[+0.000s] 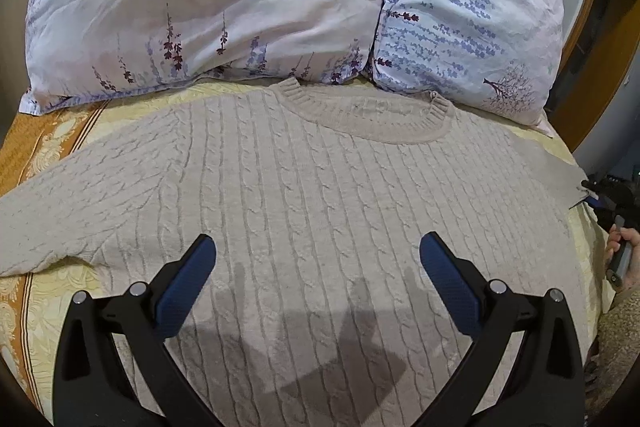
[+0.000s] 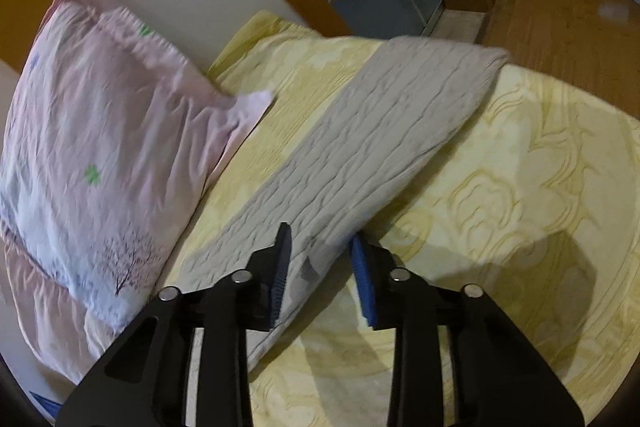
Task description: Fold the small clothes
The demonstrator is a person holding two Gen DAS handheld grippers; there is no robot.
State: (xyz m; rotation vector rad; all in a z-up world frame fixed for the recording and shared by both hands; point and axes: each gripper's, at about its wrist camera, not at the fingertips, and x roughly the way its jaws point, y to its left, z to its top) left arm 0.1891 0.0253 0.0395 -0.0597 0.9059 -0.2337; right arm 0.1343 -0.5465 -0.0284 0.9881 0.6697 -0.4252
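No legible text, labels, brands, numbers or signs in either wrist view. Checked ahead of and beside the fingers: only printed flower and tree patterns, no lettering.

A bed (image 1: 52, 311) with a yellow patterned cover carries a beige cable-knit sweater (image 1: 320, 211), spread flat below two floral pillows (image 1: 208, 7).
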